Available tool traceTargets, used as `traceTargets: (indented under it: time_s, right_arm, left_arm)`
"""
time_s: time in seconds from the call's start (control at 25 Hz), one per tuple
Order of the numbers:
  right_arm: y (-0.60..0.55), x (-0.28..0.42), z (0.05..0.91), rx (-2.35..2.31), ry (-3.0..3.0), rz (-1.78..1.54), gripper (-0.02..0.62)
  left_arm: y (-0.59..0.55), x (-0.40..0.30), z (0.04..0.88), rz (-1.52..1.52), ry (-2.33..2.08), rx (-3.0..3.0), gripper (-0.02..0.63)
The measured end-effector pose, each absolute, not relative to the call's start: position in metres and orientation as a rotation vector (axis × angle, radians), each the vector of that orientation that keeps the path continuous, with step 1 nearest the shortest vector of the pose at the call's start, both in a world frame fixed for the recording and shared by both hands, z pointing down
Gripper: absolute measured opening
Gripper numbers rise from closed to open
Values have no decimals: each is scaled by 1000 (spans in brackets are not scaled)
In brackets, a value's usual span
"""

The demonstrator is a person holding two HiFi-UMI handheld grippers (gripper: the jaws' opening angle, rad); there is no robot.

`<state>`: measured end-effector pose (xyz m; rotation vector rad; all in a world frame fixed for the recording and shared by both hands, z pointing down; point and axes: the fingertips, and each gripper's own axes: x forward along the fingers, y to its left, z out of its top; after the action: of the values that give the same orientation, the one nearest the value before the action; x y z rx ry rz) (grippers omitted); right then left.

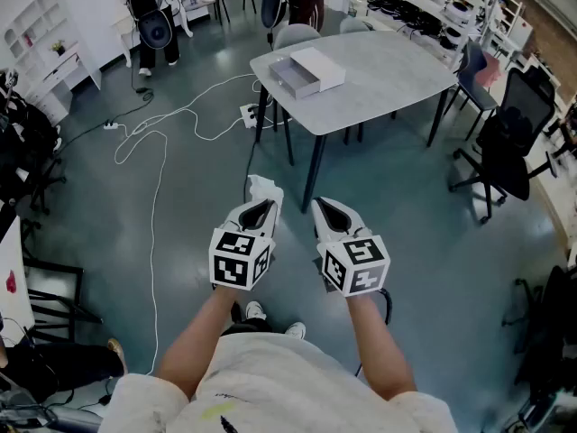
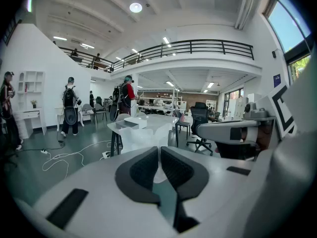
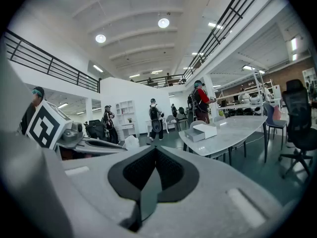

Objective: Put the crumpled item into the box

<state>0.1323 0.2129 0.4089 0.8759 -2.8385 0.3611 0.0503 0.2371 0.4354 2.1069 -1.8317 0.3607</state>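
A white crumpled item [image 1: 264, 188] sticks out beyond the tips of my left gripper [image 1: 261, 208], which is shut on it above the floor. In the left gripper view the crumpled item [image 2: 141, 137] shows just past the closed jaws of the left gripper [image 2: 159, 151]. My right gripper [image 1: 324, 208] is beside it, shut with nothing in it, as the right gripper [image 3: 155, 153] view confirms. The open box [image 1: 295, 78] with its white lid [image 1: 318, 67] rests on the grey table [image 1: 379, 70] some way ahead. It shows as the box [image 2: 131, 124] and the box [image 3: 203, 131] in the gripper views.
White cables [image 1: 158, 142] and a power strip [image 1: 250, 112] lie on the floor left of the table. Black office chairs [image 1: 507, 142] stand at the right. People [image 2: 68, 105] with backpacks stand at the far end. A dark chair frame [image 1: 50, 287] is at my left.
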Motion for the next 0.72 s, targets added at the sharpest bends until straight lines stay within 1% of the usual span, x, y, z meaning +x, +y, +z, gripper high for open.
traceTargets:
  time_s: [0.4,0.72]
  right_arm:
    - [187,110,420,864,-2809,367,5]
    - [130,62,432,893,-2760,364,5]
  left_arm:
    - [208,29,441,335,-1824,2101,25]
    - [144,-21,452,288,-1778,2113,25]
